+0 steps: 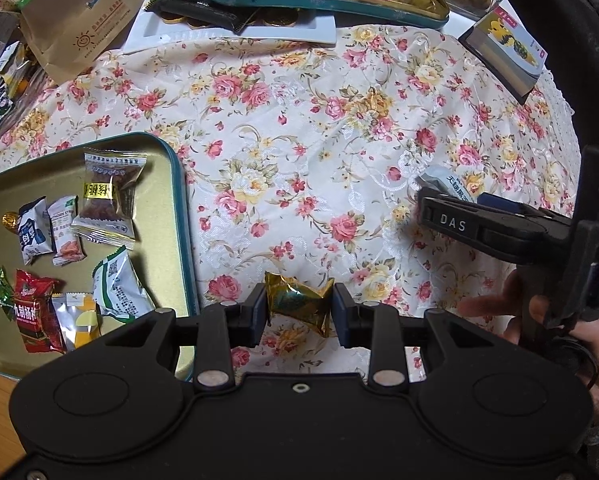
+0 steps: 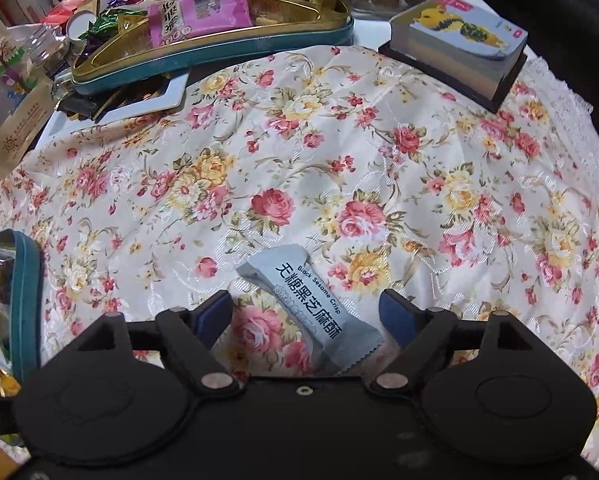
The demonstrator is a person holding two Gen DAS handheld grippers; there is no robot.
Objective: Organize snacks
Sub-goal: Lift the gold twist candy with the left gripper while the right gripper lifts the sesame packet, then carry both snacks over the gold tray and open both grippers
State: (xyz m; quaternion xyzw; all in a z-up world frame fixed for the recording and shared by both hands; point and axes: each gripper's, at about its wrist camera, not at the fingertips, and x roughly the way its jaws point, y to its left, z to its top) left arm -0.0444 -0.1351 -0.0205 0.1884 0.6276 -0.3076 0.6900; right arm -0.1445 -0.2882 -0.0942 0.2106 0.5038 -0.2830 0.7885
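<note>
- Teal-rimmed tin, left of my left gripper: its gold floor already carries small wrapped snacks, among them a red packet and a green-and-white packet. I judge this tin to be the sorting destination.
- Gold foil candy, between the left fingers: the blue pads press on both its sides, so this gripper is clamped on it, just above the floral tablecloth. To finish the step well, I would carry it leftward over the tin's rim, lower it onto a bare patch of gold floor, and only then release, so it does not bounce out.
- Right gripper: its jaws stand wide apart, with nothing pressed between them.
- Grey Black Sesame Crisp packet, lying flat on the cloth between the right fingers and touching neither pad; it runs diagonally, one crimped end toward the gripper body. I would turn the fingers to close across its narrow width, near the middle, and keep the tips off the cloth to avoid pinching fabric.
- Beyond both grippers: a second teal tin, heaped with snacks, and a small boxed item to the far right.
</note>
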